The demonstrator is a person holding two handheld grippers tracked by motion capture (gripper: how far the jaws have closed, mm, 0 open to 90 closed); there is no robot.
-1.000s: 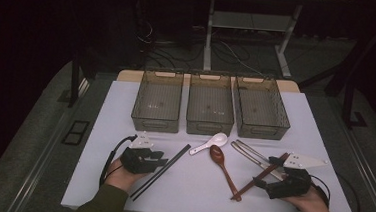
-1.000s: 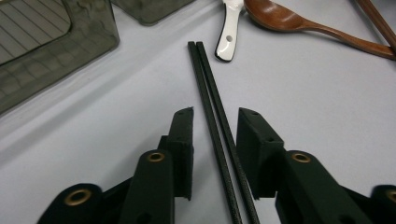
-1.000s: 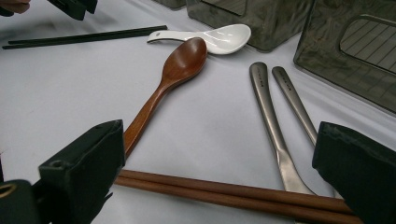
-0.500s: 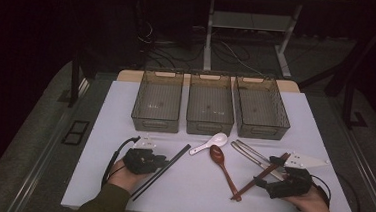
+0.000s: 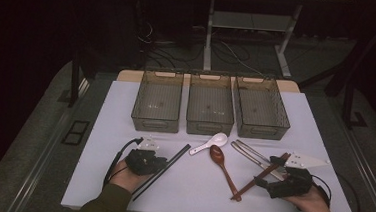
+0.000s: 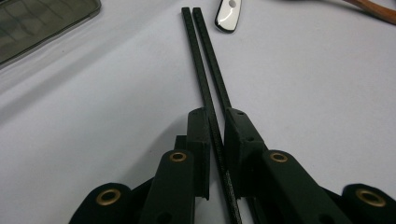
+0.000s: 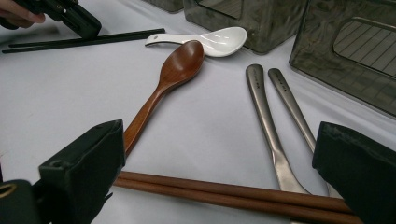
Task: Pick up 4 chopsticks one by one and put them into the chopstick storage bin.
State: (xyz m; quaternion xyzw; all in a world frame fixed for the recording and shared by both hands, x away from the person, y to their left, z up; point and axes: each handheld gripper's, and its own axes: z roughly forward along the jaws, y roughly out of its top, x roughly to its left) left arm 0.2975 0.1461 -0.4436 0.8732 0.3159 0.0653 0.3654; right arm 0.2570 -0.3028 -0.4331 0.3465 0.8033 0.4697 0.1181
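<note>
Black chopsticks (image 6: 205,70) – clenched in left tool (image 6: 215,135), right tool (image 7: 219,163) released, white table (image 5: 125,111), dark room

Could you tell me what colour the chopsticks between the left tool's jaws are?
The chopsticks are black, clearest in the left gripper view.

Dim surroundings, soft close-up focus

A dim lab or recording room, probably, is suggested by a white table (image 5: 325,125) set on grey carpet, three identical wire bins (image 5: 211,105) lined up at its far edge, and loose cables (image 5: 155,46) beneath a far desk frame (image 5: 247,22).
</note>
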